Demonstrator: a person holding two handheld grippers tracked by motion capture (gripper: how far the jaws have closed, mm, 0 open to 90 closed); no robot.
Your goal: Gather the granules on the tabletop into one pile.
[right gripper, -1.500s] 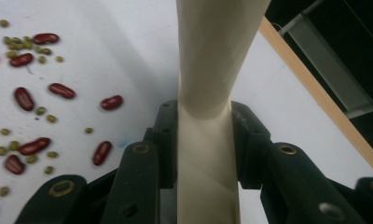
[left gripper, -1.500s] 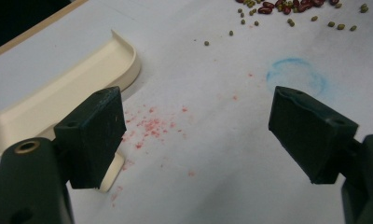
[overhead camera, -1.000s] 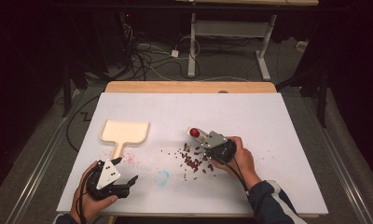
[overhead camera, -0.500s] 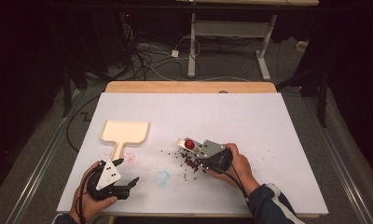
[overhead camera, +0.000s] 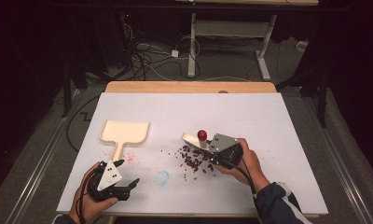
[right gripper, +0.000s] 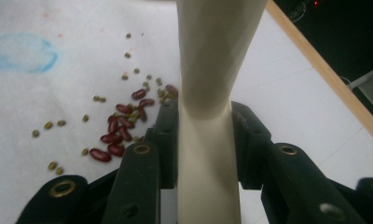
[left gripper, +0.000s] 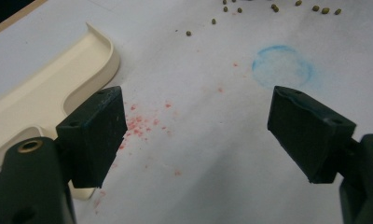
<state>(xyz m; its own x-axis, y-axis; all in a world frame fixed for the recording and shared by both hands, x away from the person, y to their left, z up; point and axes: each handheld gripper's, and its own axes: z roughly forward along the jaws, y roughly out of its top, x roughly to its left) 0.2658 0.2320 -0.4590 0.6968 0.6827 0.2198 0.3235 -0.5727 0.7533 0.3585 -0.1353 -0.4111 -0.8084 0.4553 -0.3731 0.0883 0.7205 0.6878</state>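
Lab: floor cables (overhead camera: 149, 58), bench frame (overhead camera: 231, 35)

wide bare tabletop (overhead camera: 184, 109) along the far half and the right edge, open to any pass. scattered beans (overhead camera: 194, 161) across the middle, just left of the right hand-held gripper (overhead camera: 211, 150), clamped on a cream brush handle (right gripper: 208, 140) with its red knob (overhead camera: 202, 135) upright. cream dustpan (overhead camera: 125, 133) at left, just beyond the left hand-held gripper (overhead camera: 128, 172), jaws spread wide over bare surface. clear lane between dustpan and beans, marked by a blue chalk ring (overhead camera: 162, 177) and red smudges (left gripper: 140, 123).
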